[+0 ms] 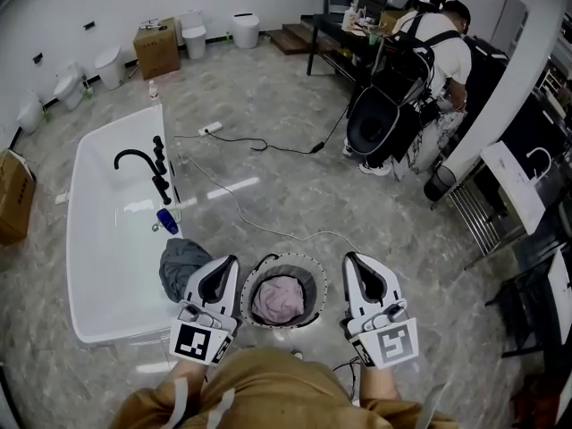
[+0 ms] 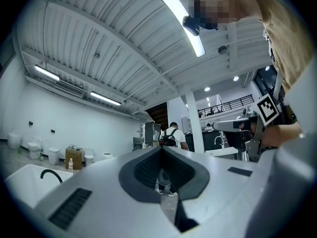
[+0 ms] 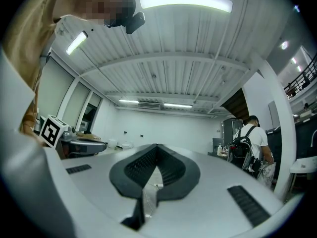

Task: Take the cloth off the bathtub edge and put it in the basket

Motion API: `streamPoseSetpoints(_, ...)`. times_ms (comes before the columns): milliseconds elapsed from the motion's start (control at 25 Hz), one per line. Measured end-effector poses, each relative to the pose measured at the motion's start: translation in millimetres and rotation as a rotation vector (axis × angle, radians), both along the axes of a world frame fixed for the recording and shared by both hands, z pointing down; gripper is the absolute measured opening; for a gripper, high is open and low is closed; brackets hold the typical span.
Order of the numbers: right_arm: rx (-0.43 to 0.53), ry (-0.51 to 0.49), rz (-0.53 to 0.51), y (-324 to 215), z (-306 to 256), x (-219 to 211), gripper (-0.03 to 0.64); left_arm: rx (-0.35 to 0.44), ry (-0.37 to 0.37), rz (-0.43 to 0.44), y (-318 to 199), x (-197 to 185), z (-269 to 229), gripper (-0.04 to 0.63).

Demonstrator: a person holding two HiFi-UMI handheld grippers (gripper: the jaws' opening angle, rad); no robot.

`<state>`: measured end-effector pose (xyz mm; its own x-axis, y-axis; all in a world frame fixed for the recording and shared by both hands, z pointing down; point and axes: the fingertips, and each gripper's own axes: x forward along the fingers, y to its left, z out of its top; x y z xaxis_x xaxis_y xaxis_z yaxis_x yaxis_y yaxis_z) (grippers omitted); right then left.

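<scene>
A person point(image 1: 440, 56) with a black backpack point(image 1: 391, 119) is seen bent over at the far right of the floor point(image 1: 268, 96), well apart from the bathtub point(image 1: 107, 239). A cardboard box point(image 1: 156, 49) is set by the far wall, with toilets point(image 1: 109, 65) to its left and white bins point(image 1: 244, 29) to its right. A power strip point(image 1: 211, 129) lies on the floor beyond the tub's right edge. A white cable point(image 1: 237, 206) runs across the floor from near the tub toward the basket point(image 1: 284, 290) and ends just past its far rim.

On the tub's right edge a black faucet point(image 1: 143, 161) is mounted, and a small blue object point(image 1: 167, 220) is placed nearer along the same edge. The grey cloth point(image 1: 181, 264) is draped over that right edge close to the tub's near corner, just beside the left gripper point(image 1: 227, 263). Contact between the two cannot be told.

The basket stands on the floor just off the tub's near right corner, between the two grippers in the head view. A pink cloth point(image 1: 279, 298) is bunched inside it.

The left gripper's jaws are brought together with nothing between them. The right gripper point(image 1: 352, 259) is likewise closed on nothing. Both are held raised at either side of the basket.
</scene>
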<state>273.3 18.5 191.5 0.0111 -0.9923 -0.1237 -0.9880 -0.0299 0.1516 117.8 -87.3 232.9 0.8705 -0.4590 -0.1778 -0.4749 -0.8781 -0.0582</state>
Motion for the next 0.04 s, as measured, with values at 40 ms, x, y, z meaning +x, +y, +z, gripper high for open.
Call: streamPoseSetpoints(40, 0.0, 0.0, 0.001, -1.6, 0.8, 0.7, 0.006, 0.0, 0.0, 0.001, -1.8, 0.7, 0.9, 0.006)
